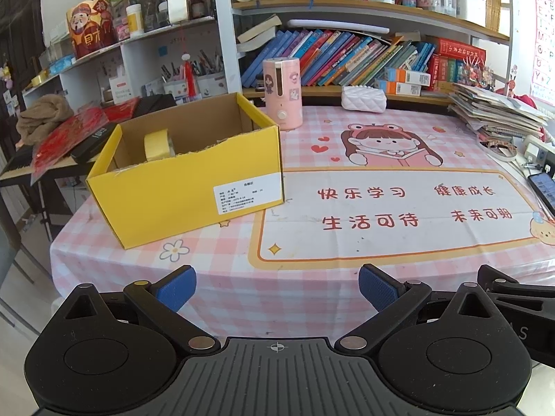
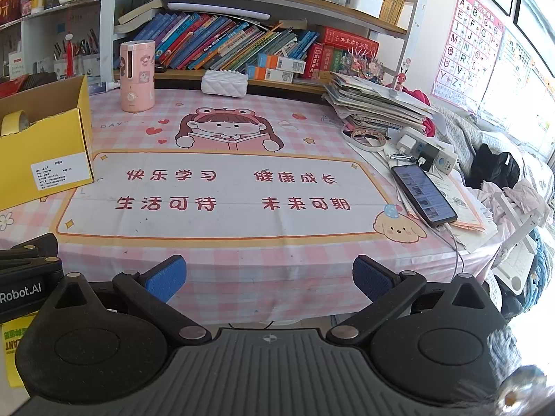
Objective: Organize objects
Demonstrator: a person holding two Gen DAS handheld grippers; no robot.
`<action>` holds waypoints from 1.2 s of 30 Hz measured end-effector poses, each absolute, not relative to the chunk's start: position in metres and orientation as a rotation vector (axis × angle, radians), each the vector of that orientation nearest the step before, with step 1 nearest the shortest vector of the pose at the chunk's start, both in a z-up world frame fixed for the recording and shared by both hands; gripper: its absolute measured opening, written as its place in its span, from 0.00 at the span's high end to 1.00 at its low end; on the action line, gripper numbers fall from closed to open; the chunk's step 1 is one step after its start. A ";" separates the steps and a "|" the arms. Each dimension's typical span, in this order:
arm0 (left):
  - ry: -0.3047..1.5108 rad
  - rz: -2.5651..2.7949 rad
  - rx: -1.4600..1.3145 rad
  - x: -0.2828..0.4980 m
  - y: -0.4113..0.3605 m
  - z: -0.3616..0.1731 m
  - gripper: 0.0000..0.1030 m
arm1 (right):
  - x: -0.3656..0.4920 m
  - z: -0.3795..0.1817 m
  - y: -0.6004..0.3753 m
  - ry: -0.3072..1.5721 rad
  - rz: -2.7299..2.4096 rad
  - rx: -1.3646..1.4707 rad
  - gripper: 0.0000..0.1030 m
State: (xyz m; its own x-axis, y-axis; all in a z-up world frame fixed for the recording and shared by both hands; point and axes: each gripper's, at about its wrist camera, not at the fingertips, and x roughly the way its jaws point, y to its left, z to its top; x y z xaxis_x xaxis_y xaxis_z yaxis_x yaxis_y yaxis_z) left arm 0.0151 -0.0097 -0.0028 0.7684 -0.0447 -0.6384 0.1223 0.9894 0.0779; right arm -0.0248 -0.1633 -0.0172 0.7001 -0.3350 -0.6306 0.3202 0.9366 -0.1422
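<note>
Both tools, left tool [image 1: 276,289] and right tool [image 2: 269,279], gape empty, well short of yellow box [image 1: 187,187].

Table [image 2: 242,277] is covered by a pink checked cloth [image 1: 215,277]. On it are set: yellow box [image 1: 187,190], pink humidifier [image 1: 282,93], white pouch [image 1: 364,98], paper stack [image 2: 378,107], phone [image 2: 423,194].

the pink checked table mat [image 2: 222,187] carries red characters, "快乐学习 健康成长" above "生活可待 未来可期", and a faint "day" near its far left. the left gripper [image 2: 20,287] body reads "robot.ai". a wall alphabet chart [image 2: 466,45] shows letters a to z. the yellow box [image 1: 187,187] label's print is too small to read.
</note>
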 end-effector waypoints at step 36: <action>0.710 -0.105 0.094 0.024 -0.005 -0.006 0.02 | -0.022 -0.017 -0.161 0.710 -0.371 -0.029 0.00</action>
